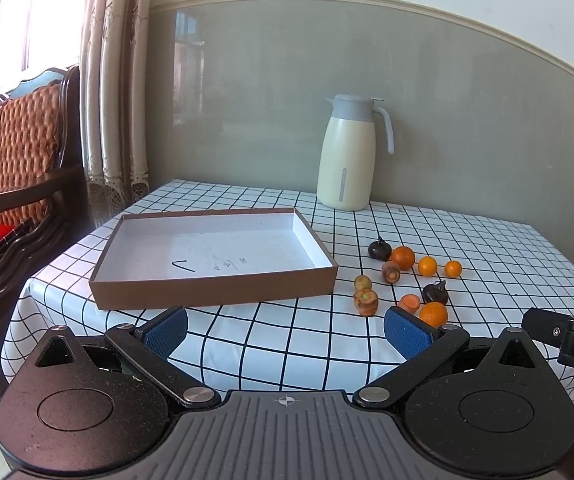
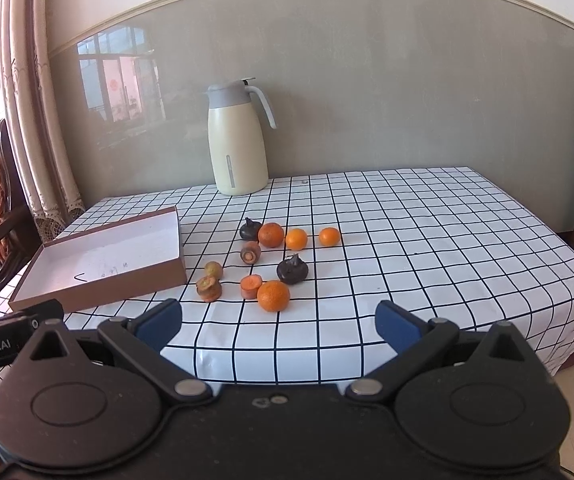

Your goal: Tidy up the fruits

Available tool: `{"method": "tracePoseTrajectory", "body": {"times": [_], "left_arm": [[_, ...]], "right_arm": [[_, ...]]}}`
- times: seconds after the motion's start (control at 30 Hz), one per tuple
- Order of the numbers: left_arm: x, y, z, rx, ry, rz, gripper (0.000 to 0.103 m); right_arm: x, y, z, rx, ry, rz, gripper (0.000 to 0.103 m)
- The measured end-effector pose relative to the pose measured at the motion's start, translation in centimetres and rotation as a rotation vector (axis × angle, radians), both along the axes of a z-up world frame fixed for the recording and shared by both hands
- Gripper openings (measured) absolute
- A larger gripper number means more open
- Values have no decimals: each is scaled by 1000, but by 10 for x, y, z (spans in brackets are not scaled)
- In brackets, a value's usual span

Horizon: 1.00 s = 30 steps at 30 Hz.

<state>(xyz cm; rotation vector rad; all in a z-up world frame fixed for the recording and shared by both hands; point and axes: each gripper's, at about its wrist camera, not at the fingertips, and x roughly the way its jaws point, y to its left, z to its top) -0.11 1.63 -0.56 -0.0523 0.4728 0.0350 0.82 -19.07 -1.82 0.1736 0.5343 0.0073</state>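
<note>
Both grippers are held released above the near edge of the table, nothing between their blue pads. The left gripper (image 1: 285, 332) is seen with jaws spread wide; the right gripper (image 2: 279, 326) is likewise spread, and part of it is caught at the right edge of the left wrist view.

The fruits are found loose on the checked tablecloth (image 2: 427, 220), all to the right of the cardboard tray (image 1: 207, 292). Nearest the tray's right wall a small yellowish piece (image 2: 213, 269) and a cut carrot stub (image 2: 209, 288) are noted, close together. Further right of the tray lie an orange carrot piece (image 2: 251, 285) and, touching or almost touching it, a large mandarin (image 2: 273, 295). A dark round fruit with a stalk (image 2: 292, 269) sits just behind that mandarin. Toward the tray's far right corner another carrot stub (image 2: 250, 253) is recorded. Beyond it a second dark fruit (image 2: 250, 229) rests against a mandarin (image 2: 271, 234), with two smaller mandarins (image 2: 296, 239) (image 2: 329, 236) set in a row further right, apart from one another.

The tray holds no fruit; pen marks are seen on its white floor. A cream jug with a grey lid (image 1: 346, 156) stands behind the tray's far right corner, against the wall. A wooden chair (image 1: 19, 152) and a curtain (image 1: 115, 92) are observed left of the tray.
</note>
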Motion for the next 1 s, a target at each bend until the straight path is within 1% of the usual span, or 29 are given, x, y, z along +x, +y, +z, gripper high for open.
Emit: {"method": "tracePoseTrajectory", "body": {"times": [0.7, 0.83, 1.0], "left_arm": [[2, -1, -3, 1, -6, -17, 103], [3, -1, -5, 11, -7, -11, 103], [7, -2, -8, 13, 4, -15, 103]], "right_arm": [[-1, 0, -6, 4, 11, -1, 97], [0, -1, -7, 5, 17, -1, 97], [1, -3, -11, -2, 22, -10, 97]]}}
